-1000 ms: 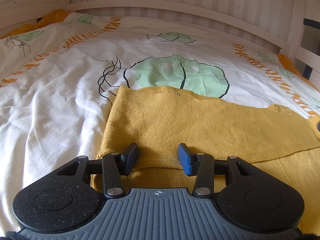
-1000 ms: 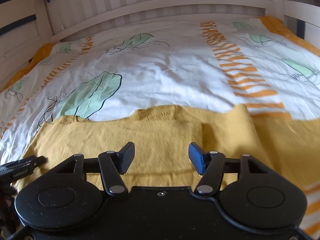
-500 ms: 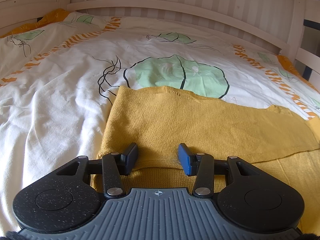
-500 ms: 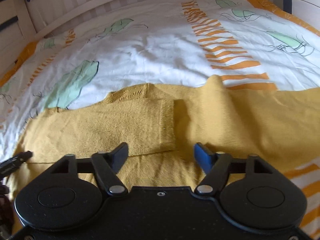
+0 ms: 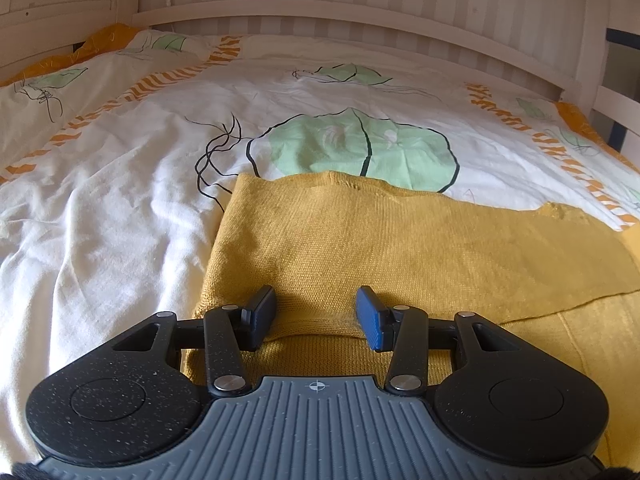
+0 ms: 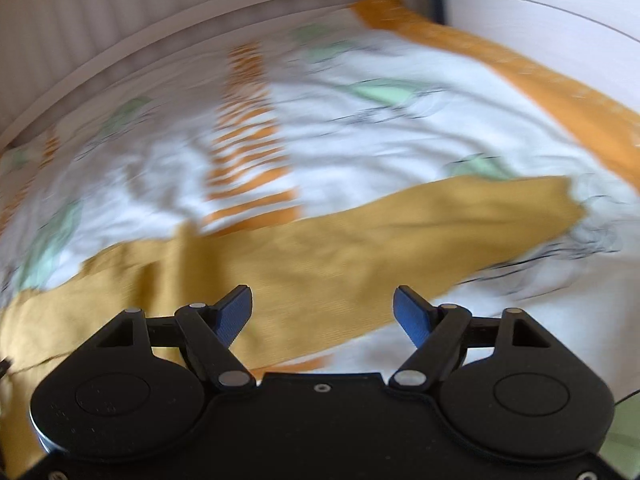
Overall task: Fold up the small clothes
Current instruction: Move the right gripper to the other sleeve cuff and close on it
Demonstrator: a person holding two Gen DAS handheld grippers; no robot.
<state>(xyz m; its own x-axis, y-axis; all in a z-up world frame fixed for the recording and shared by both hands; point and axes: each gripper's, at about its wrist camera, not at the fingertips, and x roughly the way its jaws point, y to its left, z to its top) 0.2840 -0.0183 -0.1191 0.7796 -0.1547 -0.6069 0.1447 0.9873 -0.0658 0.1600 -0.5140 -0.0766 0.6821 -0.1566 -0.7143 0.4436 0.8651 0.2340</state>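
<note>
mustard knit top (image 5: 400, 248) lies flat on the bed cover (image 5: 112, 208), right under & ahead of my left gripper (image 5: 316, 314). one part is folded over the body: its edge runs across just in front of the left fingertips and off to the right, w/ a lower layer showing nearer the tool. left side of the top ends a bit left of the left finger; beyond that it's white cover.

left gripper: jaws partway apart, blue pads (image 5: 370, 318) over the knit w/ fabric between them. can't tell if the pads press on it.

right view is blurred. mustard knit top (image 6: 320, 256) stretches as a long band across, ahead of the right gripper (image 6: 322, 316), its far end (image 6: 560, 204) up to the right. right gripper jaws wide, not clamped on anything, the knit below the gap.

cover: white w/ green leaf print (image 5: 360, 148) straight ahead of the left tool, orange striped bands (image 6: 248, 152) ahead-left of the right tool. white slatted bed rail (image 5: 360, 20) behind.
</note>
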